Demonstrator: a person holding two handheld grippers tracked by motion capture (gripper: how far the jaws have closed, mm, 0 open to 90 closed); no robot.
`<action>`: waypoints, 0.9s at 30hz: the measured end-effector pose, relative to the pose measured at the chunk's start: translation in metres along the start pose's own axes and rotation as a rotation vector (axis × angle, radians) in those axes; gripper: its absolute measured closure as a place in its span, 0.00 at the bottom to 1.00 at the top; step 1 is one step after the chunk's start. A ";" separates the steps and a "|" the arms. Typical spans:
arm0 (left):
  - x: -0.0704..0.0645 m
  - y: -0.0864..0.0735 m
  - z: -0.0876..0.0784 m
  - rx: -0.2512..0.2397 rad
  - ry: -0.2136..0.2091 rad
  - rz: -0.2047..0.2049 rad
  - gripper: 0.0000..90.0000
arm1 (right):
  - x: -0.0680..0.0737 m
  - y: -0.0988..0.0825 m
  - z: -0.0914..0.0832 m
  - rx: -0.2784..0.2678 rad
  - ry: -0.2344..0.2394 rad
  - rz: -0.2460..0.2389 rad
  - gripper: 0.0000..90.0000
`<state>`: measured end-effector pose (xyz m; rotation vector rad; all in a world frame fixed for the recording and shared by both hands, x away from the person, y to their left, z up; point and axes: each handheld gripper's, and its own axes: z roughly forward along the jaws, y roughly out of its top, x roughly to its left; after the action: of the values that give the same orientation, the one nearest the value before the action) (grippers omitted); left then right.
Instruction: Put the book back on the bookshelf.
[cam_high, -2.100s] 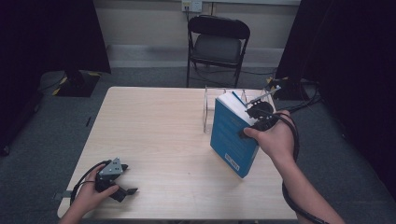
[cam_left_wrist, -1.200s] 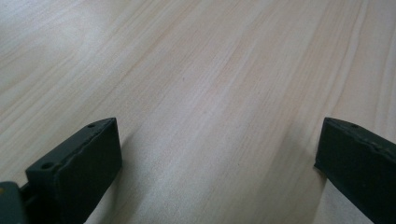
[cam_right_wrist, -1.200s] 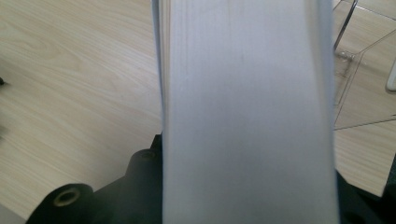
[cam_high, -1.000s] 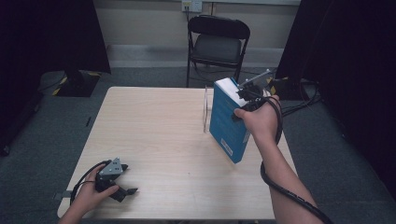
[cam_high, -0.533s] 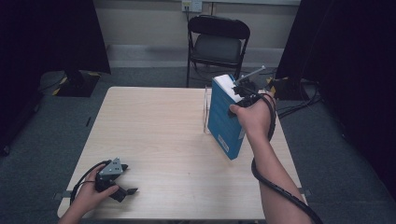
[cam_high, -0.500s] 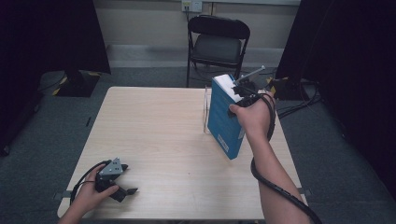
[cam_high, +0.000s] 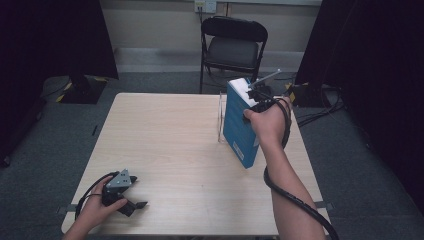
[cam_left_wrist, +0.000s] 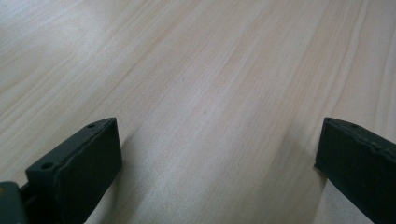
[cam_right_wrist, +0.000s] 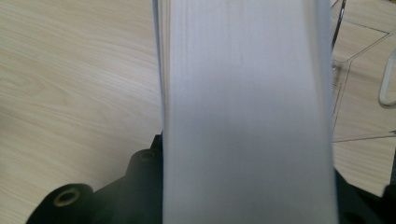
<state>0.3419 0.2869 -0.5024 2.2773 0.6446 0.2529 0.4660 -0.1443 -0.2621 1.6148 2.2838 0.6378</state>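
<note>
At a pale wooden table (cam_high: 175, 145), we hold a thick blue book (cam_high: 239, 127) in the right gripper (cam_high: 259, 97), its jaws clamped on the block of white pages. The book stands tilted above the far right part of the tabletop, its top edge leaning away from us and its lower corner hanging close over the wood. From above, our right hand (cam_high: 269, 122) wraps the gripper body just beside the book's cover, with a black cable looping down along the forearm.

In the right gripper view, the white page edges (cam_right_wrist: 247, 116) rise straight up between the jaws, and the black gripper body sits pressed against them on both sides. Beyond the pages, at the right of that view, we see a clear stand with thin wire loops (cam_right_wrist: 359, 70) resting on the table. In the high view the same clear stand (cam_high: 221, 117) sits just behind the book, touching or nearly touching it; we cannot tell which.

Our left gripper (cam_high: 131, 202) rests near the front left corner of the table, well apart from the book. Its jaws stand wide with bare wood between them. A black folding chair (cam_high: 232, 47) stands beyond the far edge of the table.
</note>
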 end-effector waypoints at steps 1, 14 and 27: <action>0.000 0.000 0.000 0.000 0.000 0.000 0.00 | 0.000 0.001 0.001 -0.004 -0.001 -0.003 0.69; 0.000 0.000 0.000 0.001 0.000 0.003 0.00 | 0.003 0.009 0.010 -0.009 -0.009 0.026 0.69; 0.000 0.000 0.000 0.000 -0.001 0.002 0.00 | 0.002 0.016 0.017 -0.019 -0.004 0.053 0.69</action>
<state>0.3421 0.2869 -0.5024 2.2784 0.6418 0.2527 0.4860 -0.1345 -0.2687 1.6708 2.2322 0.6667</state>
